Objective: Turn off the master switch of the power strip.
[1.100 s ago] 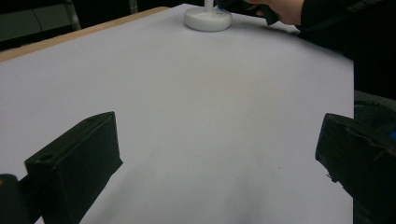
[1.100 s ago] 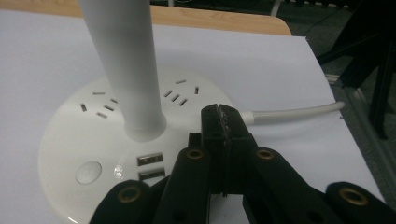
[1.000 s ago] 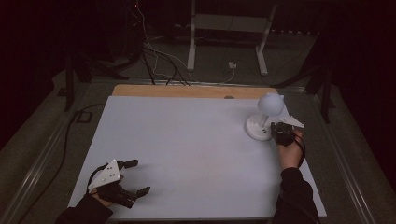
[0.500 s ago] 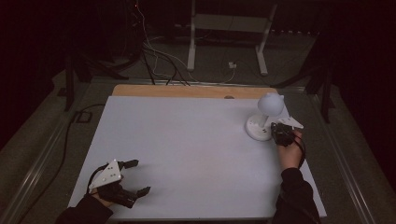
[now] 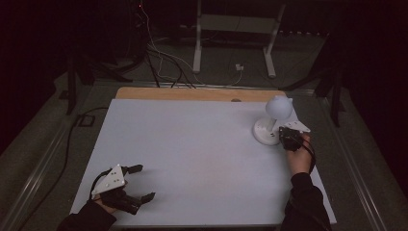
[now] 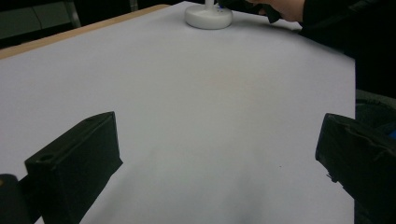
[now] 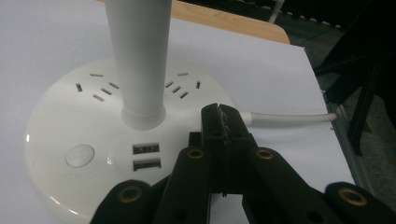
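High view: right gripper (image 5: pixel 287 138) unmoved at the lamp (image 5: pixel 270 126) base over the last second, left gripper (image 5: pixel 126 187) idle on worktop (image 5: pixel 192 144); left gripper view: jaws wide, lamp far ahead; right gripper view: jaws closed empty, tips over base (image 7: pixel 93 140), press pending.

No visible change since earlier.

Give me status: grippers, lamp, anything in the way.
Left gripper open, idle on the table's near left. Right gripper shut, empty, tips over the lamp base. Lamp upright, far right. Nothing between them.
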Demonstrator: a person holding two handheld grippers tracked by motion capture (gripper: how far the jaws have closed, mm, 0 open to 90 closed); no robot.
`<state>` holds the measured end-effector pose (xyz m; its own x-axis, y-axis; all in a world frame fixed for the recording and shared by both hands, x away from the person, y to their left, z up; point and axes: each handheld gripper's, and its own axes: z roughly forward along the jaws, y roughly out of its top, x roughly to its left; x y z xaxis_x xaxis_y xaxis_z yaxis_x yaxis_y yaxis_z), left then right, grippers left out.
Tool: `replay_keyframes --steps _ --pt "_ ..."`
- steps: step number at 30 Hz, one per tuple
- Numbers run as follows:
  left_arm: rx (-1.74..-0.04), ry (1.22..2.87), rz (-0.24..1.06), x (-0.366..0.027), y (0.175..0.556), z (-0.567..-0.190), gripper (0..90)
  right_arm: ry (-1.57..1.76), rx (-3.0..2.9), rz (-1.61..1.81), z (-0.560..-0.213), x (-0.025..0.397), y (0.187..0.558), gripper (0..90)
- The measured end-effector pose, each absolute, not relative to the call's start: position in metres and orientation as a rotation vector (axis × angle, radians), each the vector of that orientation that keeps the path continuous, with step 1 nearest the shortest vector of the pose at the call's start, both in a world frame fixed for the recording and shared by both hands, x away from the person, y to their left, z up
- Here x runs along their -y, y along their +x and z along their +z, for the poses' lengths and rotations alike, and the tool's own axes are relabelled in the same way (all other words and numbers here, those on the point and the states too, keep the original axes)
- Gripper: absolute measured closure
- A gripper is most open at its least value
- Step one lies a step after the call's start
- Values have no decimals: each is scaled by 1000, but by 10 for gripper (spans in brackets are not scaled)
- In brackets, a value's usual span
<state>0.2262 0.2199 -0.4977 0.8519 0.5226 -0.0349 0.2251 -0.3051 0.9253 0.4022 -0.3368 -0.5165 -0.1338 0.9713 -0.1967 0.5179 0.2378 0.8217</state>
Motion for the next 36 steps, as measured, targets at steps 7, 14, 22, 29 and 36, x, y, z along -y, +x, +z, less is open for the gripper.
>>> replay_keyframes --steps 7,14,22,29,36 --pt "-556 1894 325 -220 226 -497 4 1384 -1758 740 -516 335 404 900" --pt "-557 1899 326 -219 226 -498 4 1415 -1757 755 -515 336 405 900" --pt "-553 1893 324 -219 226 -497 4 1423 -1776 775 -515 338 404 900" --pt "-553 1892 325 -220 225 -497 4 1421 -1764 775 -516 337 403 900" --pt "-554 1892 323 -220 225 -497 4 1408 -1763 789 -517 338 403 900"
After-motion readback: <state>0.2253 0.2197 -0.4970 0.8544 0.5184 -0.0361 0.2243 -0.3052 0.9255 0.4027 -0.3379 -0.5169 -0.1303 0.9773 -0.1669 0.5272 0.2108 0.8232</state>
